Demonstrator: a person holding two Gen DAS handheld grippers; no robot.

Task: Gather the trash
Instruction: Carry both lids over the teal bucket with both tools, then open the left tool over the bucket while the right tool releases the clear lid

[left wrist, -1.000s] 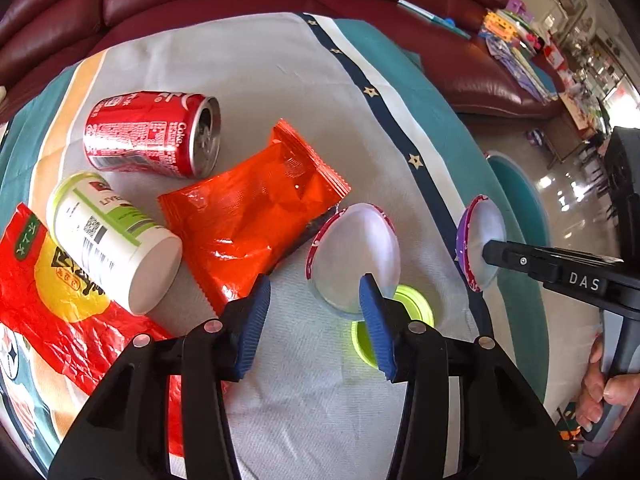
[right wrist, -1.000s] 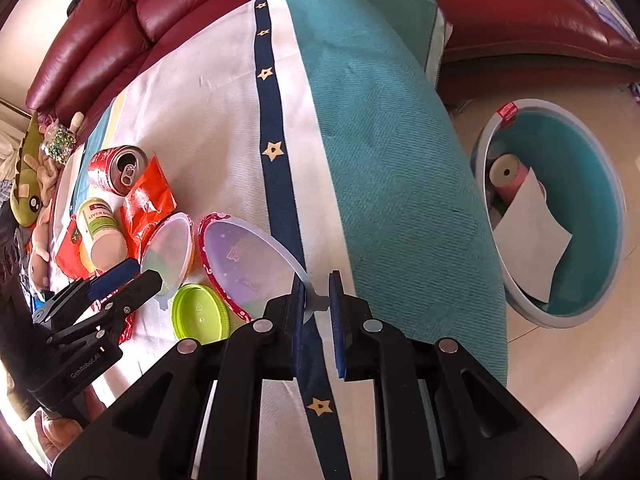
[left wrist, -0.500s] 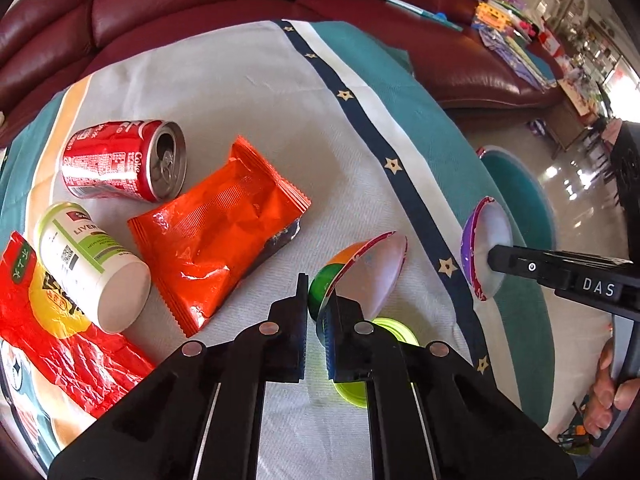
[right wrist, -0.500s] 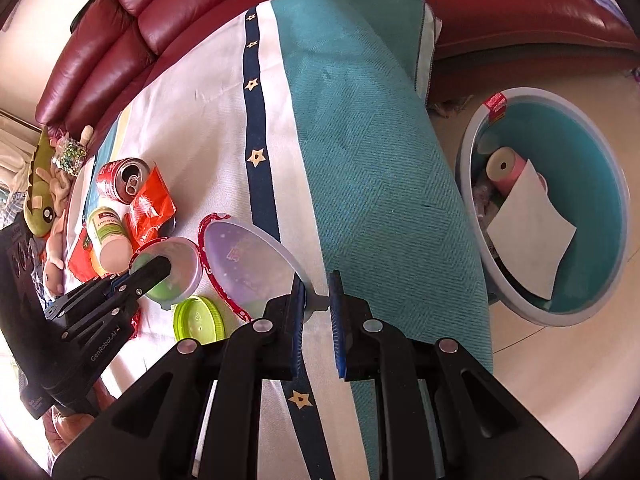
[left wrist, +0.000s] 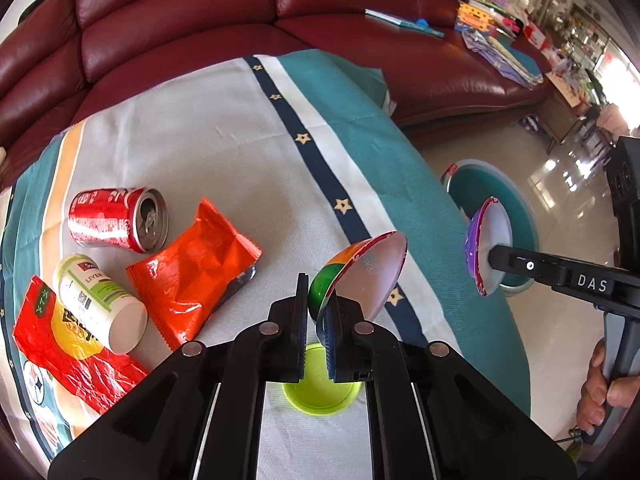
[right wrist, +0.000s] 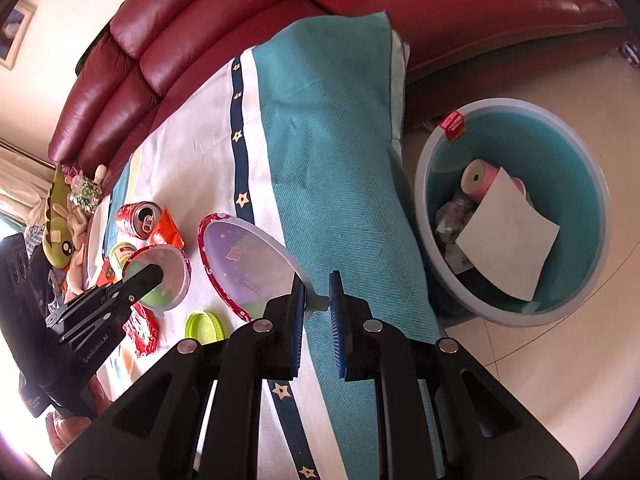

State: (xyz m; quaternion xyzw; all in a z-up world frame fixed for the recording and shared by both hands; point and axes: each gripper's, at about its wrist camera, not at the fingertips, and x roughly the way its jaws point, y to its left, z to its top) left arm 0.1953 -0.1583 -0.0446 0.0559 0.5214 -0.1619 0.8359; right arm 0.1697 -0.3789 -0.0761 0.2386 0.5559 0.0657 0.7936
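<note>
here both tongs clamp plastic lids (left wrist: 372, 276) – only the right view shows trash inside the bin (right wrist: 516, 128).

two cups (left wrist: 362, 276), one can (left wrist: 116, 220), three wrappers (left wrist: 192, 272)

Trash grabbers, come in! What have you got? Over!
Left gripper shut on small bowl. Right gripper shut on lid. Bin ahead, nothing blocking.
</note>
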